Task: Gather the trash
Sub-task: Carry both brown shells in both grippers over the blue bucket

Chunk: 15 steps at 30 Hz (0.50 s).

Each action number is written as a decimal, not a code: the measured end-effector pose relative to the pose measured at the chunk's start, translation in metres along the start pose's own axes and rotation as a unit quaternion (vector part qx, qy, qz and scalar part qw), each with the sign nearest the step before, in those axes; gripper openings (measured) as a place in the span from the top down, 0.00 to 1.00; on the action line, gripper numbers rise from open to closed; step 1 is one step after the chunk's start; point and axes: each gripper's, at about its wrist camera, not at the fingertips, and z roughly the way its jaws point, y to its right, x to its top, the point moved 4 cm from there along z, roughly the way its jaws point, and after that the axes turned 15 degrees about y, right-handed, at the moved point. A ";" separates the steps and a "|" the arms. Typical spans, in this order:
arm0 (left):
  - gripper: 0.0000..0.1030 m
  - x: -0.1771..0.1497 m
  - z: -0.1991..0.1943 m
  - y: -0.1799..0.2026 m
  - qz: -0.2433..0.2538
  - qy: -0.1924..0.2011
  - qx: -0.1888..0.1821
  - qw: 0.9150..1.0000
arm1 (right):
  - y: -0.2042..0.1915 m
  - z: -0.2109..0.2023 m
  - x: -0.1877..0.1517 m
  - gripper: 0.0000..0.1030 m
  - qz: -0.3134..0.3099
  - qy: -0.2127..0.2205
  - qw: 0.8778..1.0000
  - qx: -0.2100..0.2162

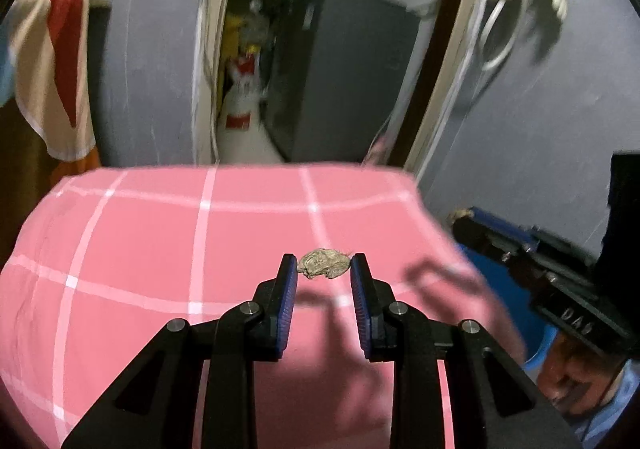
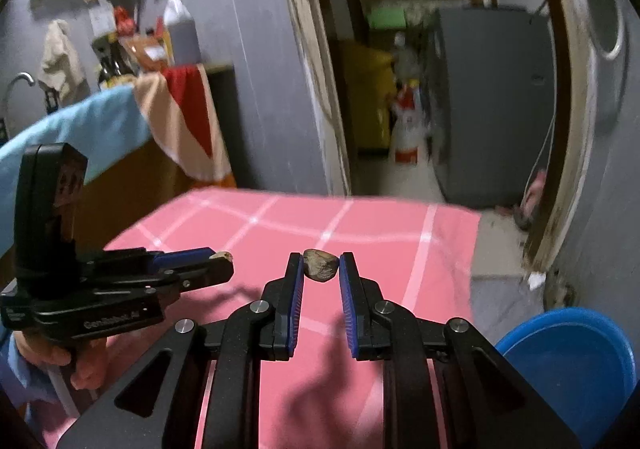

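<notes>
Above the pink checked cloth (image 1: 168,249), the left gripper (image 1: 325,267) is clamped on a crumpled paper scrap (image 1: 324,268), the right gripper (image 2: 320,267) on a brown scrap (image 2: 319,264). A blue bin (image 2: 576,353) sits beside the cloth's right edge.

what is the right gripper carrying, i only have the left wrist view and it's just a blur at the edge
Observer: The right gripper is shut on a brown wad, pinched at its tips above the pink bedsheet.
Operator: ok, anywhere to drop it and my pale scrap
Observer: A round blue tub sits beside the bed's right edge, low right in the right wrist view.
</notes>
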 end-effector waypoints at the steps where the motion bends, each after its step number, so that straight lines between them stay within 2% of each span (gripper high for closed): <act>1: 0.78 0.005 -0.007 0.006 -0.005 0.020 -0.007 1.000 | 0.000 -0.007 0.003 0.84 -0.007 0.014 1.000 -0.004; 7: 0.78 0.029 -0.038 0.041 -0.007 0.102 -0.033 0.994 | -0.006 -0.055 0.019 0.84 -0.050 0.102 0.993 -0.034; 15: 0.78 0.045 -0.066 0.093 0.012 0.170 -0.067 0.983 | 0.005 -0.121 0.036 0.84 -0.064 0.196 0.975 -0.085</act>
